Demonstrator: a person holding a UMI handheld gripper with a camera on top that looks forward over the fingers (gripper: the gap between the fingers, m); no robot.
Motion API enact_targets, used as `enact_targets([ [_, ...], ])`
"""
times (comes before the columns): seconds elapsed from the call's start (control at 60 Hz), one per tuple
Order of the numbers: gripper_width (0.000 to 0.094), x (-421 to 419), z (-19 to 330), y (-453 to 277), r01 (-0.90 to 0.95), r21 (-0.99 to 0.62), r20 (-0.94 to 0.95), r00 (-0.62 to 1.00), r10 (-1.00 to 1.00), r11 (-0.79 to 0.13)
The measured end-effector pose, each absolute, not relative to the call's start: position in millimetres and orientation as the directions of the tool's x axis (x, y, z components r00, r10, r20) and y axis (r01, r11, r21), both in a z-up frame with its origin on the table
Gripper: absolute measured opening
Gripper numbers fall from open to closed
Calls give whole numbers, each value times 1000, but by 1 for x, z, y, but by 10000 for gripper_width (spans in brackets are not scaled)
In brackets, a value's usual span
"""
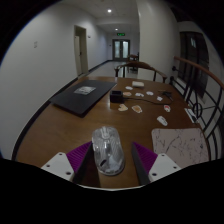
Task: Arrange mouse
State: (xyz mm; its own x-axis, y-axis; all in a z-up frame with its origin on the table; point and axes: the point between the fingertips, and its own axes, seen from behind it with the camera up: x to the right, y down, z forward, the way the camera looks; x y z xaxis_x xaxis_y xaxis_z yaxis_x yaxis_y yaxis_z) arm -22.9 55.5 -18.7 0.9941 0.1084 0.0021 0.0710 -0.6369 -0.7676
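Observation:
A silvery, partly see-through mouse [107, 150] lies on the wooden table [70, 125], between my gripper's fingers. My gripper [112, 152] is open around it. The left pad [78, 157] is close against the mouse's side. The right pad [146, 157] stands off with a small gap. The mouse rests on the table top. A pale patterned mouse mat [182, 146] lies to the right of the right finger.
A closed dark laptop [82, 97] lies ahead to the left. Small cards and bits [140, 96] and a white object [162, 120] are scattered ahead to the right. Chairs [140, 68] stand at the far end, with a corridor beyond.

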Motion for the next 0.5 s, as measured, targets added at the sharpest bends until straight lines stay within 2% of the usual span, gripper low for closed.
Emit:
enact_targets([
  [0.067, 738, -23, -19, 67, 71, -764, -2, 994, 113, -642],
  [0.083, 748, -23, -19, 69, 71, -764, -1, 994, 112, -641],
  [0.15, 502, -21, -19, 78, 61, -771, -1, 995, 97, -633],
  [0.167, 502, -21, -19, 79, 53, -773, -8, 996, 93, -632],
  [0.25, 375, -26, -17, 80, 97, -774, 7, 989, 145, -625],
  [0.3, 345, -32, -13, 71, 81, -766, -34, 985, 167, -638],
  [0.35, 338, -30, 10, 68, 72, -798, -48, 982, 183, -598],
  [0.5, 337, 25, 118, 44, 37, -908, -23, 990, 138, -418],
])
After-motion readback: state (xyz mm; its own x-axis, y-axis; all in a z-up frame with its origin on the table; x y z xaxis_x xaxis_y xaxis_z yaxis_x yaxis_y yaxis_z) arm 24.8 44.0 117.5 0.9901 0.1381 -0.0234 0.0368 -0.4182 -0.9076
